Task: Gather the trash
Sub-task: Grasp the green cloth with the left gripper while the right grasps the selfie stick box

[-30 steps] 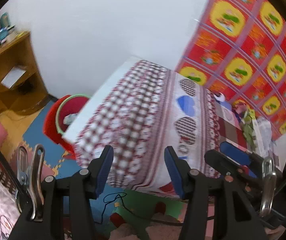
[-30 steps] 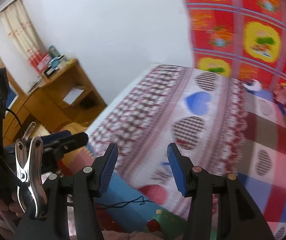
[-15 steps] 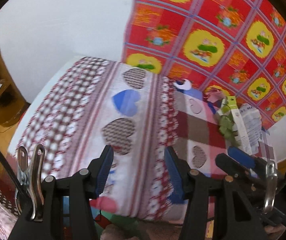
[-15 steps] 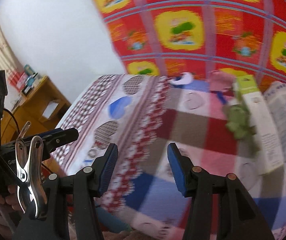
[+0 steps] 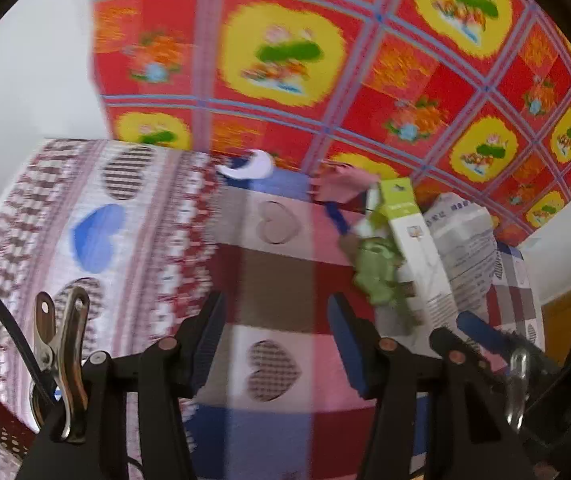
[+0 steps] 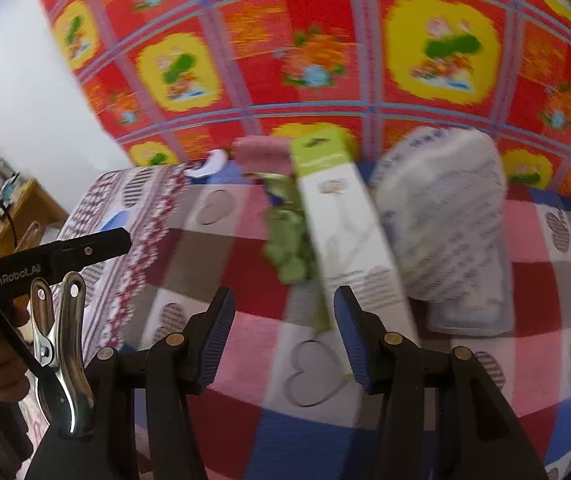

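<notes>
Trash lies in a cluster toward the far right of the bed: a long green-and-white carton, crumpled green paper, a pink scrap and a white printed bag. The right gripper hangs nearest the carton, jaws spread and empty; the left gripper is likewise released. Judging by this, the approach is under way; next comes closing on one piece. The patchwork heart bedspread meets a red-and-yellow floral hanging.

box text blurred, unreadable | crumpled green item smeared, unidentifiable | printed bag part hidden behind box
</notes>
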The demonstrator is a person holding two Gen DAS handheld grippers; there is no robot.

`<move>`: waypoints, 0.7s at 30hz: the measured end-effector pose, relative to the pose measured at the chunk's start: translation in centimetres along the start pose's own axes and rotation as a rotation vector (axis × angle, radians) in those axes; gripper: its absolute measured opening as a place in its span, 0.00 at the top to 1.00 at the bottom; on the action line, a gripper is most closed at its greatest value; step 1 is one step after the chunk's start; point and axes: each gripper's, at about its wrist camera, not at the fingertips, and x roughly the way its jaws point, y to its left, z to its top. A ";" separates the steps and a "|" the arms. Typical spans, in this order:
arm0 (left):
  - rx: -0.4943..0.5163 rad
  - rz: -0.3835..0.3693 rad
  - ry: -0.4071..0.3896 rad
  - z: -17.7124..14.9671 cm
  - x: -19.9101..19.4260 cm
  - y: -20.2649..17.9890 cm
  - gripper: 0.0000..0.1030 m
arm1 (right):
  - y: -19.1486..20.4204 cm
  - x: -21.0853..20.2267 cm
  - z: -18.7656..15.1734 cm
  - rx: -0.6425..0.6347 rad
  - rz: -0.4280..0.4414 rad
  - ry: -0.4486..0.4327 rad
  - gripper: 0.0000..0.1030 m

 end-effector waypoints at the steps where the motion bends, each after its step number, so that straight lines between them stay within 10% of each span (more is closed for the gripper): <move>1: 0.004 -0.010 0.011 0.2 0.7 -0.7 0.46 | -0.7 0.0 -0.1 0.017 0.003 0.000 0.49; 21: 0.169 -0.083 0.172 1.1 12.9 -9.6 0.50 | -6.2 0.0 -2.1 0.096 -0.007 0.025 0.49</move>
